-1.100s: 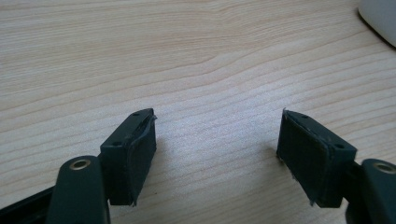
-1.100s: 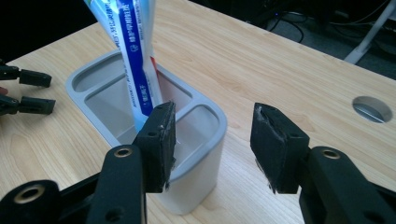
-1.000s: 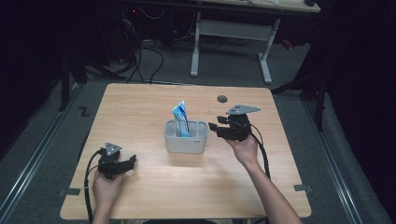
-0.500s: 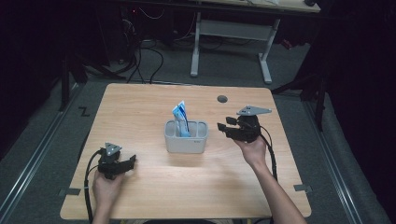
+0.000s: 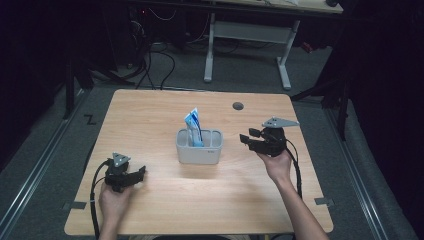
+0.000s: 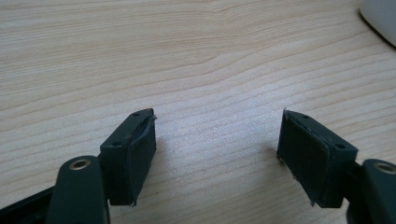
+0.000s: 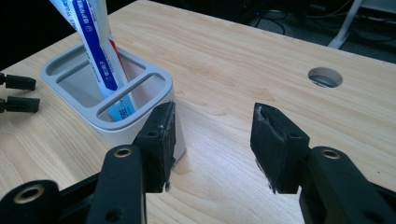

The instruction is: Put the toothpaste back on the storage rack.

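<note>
A grey holder with several slots stands at the middle of the wooden table. A blue and white toothpaste tube leans upright in it, also clear in the right gripper view as the tube inside the holder. My right gripper hovers to the right of the holder, open and empty, its jaws pointing toward the holder's side. My left gripper rests low at the table's front left, open with bare wood between its fingertips.
A round cable hole sits in the table behind the right gripper, seen too as the hole. The holder's corner edges the left gripper view. Desk legs and cables lie on the floor beyond the table.
My right gripper has drawn back to the right, away from the holder. The left gripper has stayed where it was.
</note>
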`<state>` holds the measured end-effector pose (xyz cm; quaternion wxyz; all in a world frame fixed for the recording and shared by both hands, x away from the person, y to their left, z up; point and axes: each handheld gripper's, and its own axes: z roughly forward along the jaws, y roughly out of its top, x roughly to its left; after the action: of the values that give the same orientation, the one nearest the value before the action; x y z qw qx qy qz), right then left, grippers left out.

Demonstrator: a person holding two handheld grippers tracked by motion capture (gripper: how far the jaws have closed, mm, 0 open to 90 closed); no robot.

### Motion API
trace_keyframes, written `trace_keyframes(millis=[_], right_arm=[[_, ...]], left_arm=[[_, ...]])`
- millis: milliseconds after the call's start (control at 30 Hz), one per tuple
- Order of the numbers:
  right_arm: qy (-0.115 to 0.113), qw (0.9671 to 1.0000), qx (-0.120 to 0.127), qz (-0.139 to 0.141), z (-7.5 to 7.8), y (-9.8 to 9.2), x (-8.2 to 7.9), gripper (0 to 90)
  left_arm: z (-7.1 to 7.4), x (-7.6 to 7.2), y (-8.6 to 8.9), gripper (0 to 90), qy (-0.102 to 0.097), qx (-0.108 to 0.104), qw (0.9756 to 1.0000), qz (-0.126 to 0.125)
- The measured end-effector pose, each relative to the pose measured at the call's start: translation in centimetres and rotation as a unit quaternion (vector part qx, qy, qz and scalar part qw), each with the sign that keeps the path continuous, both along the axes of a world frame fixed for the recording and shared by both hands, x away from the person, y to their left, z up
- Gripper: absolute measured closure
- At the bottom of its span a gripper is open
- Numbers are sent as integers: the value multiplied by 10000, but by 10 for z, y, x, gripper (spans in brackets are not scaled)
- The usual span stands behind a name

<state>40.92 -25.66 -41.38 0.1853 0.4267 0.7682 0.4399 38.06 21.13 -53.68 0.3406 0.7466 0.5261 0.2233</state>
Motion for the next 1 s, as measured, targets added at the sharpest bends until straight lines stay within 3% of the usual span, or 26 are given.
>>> trace_keyframes(millis=[367,1000], right_arm=[[-82,9997,138,-157,0,-19,-16,500],[-50,9992,273,-286,-11,-35,-33,499]], left_arm=[[0,0,0,283,-8,0,10000,5],[0,0,0,282,-7,6,10000,5]])
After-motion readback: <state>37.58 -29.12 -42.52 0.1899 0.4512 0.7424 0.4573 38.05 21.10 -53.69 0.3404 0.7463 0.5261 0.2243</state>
